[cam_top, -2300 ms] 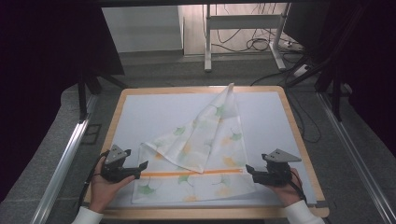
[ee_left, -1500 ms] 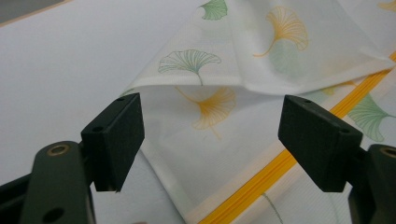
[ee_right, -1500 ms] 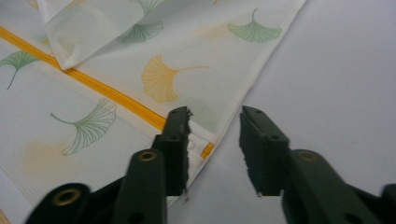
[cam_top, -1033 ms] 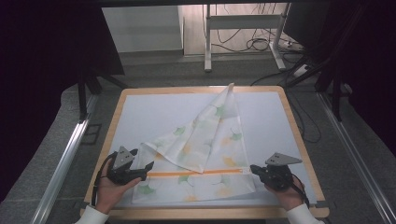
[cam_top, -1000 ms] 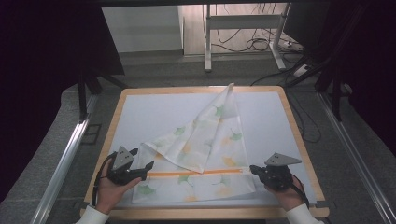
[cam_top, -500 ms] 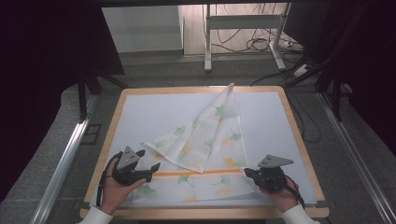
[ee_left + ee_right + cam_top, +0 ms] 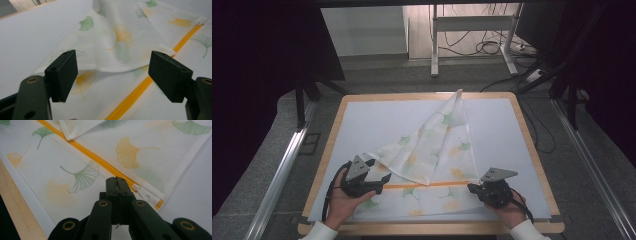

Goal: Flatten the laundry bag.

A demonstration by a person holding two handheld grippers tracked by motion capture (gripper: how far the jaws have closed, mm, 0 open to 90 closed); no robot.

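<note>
We see a white cloth bag (image 7: 432,160) printed with green and yellow ginkgo leaves lying on the worktop (image 7: 362,120), towards its near edge and roughly midway between the left and right edges. Its near part lies flat, with an orange zip (image 7: 432,185) running parallel to the near edge. Its far part is folded over on itself and tapers to a point near the middle of the far edge.

The left hand-held gripper (image 7: 379,184) sits at the bag's near-left end, held in the person's left hand (image 7: 341,201). In the left gripper view its two black pads (image 7: 62,72) stand well apart, with the folded flap of the bag and the zip (image 7: 140,87) lying between and beyond them; neither pad touches the fabric as far as we can tell.

The right hand-held gripper (image 7: 473,189) is at the bag's near-right end, held in the right hand (image 7: 512,212). In the right gripper view its jaws are pressed together, tips (image 7: 117,182) at the end of the zip (image 7: 85,152), just beside the small white pull tab (image 7: 143,192). The tips hide the contact point, so we cannot say for certain whether they pinch the zip or only rest on it. The wooden rim (image 7: 17,207) of the worktop's near edge runs along the bag's hem there.
</note>
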